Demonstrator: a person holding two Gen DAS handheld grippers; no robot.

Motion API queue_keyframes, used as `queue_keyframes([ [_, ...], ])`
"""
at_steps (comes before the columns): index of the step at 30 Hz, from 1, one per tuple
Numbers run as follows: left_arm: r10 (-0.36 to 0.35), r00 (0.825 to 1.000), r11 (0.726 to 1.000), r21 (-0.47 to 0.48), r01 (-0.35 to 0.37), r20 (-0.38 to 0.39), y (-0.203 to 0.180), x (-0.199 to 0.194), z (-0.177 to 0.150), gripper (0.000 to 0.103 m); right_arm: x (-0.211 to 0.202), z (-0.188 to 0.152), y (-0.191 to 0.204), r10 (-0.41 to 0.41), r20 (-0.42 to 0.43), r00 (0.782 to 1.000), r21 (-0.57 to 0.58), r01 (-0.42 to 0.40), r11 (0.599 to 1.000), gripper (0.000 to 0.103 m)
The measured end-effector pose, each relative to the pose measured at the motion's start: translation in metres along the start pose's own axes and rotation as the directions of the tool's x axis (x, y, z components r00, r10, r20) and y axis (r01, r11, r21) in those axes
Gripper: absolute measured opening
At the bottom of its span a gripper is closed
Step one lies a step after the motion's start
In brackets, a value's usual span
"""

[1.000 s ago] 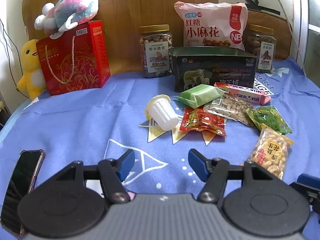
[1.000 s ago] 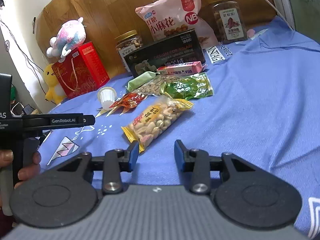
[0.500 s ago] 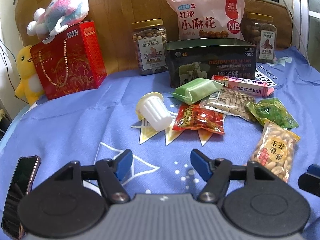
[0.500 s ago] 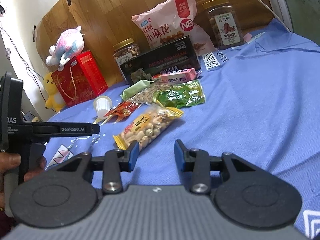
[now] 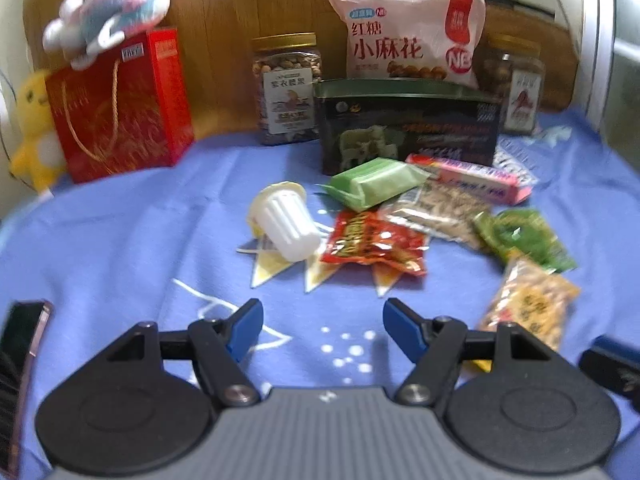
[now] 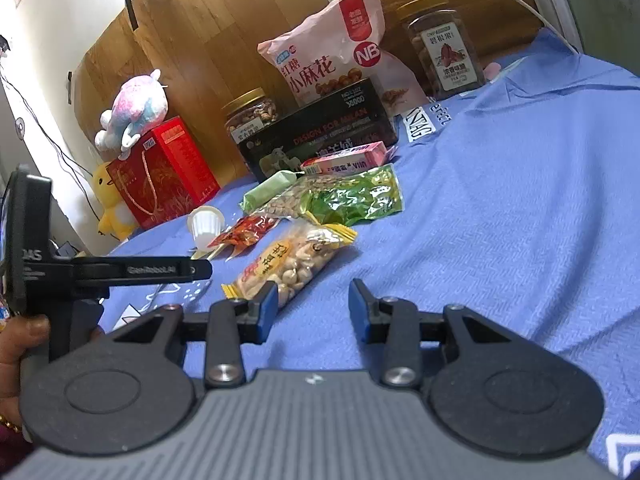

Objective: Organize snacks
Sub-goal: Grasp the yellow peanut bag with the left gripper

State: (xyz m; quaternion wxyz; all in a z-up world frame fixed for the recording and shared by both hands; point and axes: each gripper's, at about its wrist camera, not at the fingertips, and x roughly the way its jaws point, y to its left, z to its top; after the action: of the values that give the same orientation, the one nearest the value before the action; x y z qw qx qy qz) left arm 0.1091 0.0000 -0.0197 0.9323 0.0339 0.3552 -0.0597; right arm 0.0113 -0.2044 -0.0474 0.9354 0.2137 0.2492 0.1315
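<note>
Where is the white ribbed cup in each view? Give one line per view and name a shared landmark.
Left wrist: white ribbed cup lies on its side at centre, left of the red packet.
Right wrist: cup sits left of centre, again just left of the red packet.
Shared landmark: the dark tin box behind.

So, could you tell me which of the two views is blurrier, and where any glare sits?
Left wrist view: soft with motion blur, the dark tin lettering unreadable. Right wrist view: sharper, that tin's print legible, with glare on the green packet.
</note>
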Motion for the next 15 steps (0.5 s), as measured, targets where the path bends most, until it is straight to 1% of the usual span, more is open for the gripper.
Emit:
queue_keyframes([
  [2,-0.048,0.999,0.999,-0.022,0.048,0.016,0.004,-0.006,-0.001,0.068,0.000,0.000,0.000,0.000,0.000,1.000,-0.001,0.000,1.000,0.042],
  [3,-0.092,0.995,0.995,-0.039,0.093,0.026,0.008,-0.009,-0.001,0.068,0.000,0.000,0.000,-0.001,0.001,1.000,-0.002,0.001,1.000,0.042],
  [4,-0.151,0.988,0.987,-0.057,0.153,0.033,0.011,-0.011,0.000,0.069,0.001,0.000,0.000,-0.003,0.003,1.000,-0.005,0.003,1.000,0.042],
  [5,-0.231,0.972,0.970,-0.076,0.233,0.033,0.014,-0.013,0.001,0.071,0.001,0.001,0.001,-0.005,0.004,1.000,-0.009,0.005,1.000,0.042],
  [6,-0.292,0.956,0.952,-0.090,0.294,0.031,0.016,-0.014,0.001,0.072,0.002,0.002,0.001,-0.008,0.001,1.000,-0.015,0.008,1.000,0.042],
  [7,-0.343,0.939,0.934,-0.099,0.344,0.029,0.016,-0.013,0.002,0.073,0.002,0.003,0.001,-0.008,-0.004,1.000,-0.016,0.008,1.000,0.042],
  [9,-0.417,0.908,0.903,-0.100,0.418,0.027,0.013,-0.012,0.002,0.073,0.005,0.010,-0.004,-0.003,-0.023,1.000,0.007,0.003,1.000,0.043],
  [10,-0.442,0.897,0.892,-0.095,0.442,0.023,0.011,-0.011,0.002,0.073,0.006,0.013,-0.007,-0.002,-0.030,1.000,0.028,0.003,1.000,0.044],
  [12,-0.474,0.880,0.876,-0.091,0.473,0.006,0.005,-0.009,0.001,0.072,0.008,0.022,-0.016,-0.011,-0.032,0.999,0.089,0.014,0.996,0.047],
  [14,-0.494,0.869,0.866,-0.106,0.489,-0.028,0.002,-0.004,0.000,0.068,0.014,0.032,-0.024,-0.014,-0.046,0.999,0.137,0.020,0.990,0.049],
  [15,-0.502,0.864,0.861,-0.125,0.493,-0.048,0.002,0.000,0.000,0.068,0.020,0.039,-0.029,0.000,-0.063,0.998,0.161,0.011,0.987,0.049],
])
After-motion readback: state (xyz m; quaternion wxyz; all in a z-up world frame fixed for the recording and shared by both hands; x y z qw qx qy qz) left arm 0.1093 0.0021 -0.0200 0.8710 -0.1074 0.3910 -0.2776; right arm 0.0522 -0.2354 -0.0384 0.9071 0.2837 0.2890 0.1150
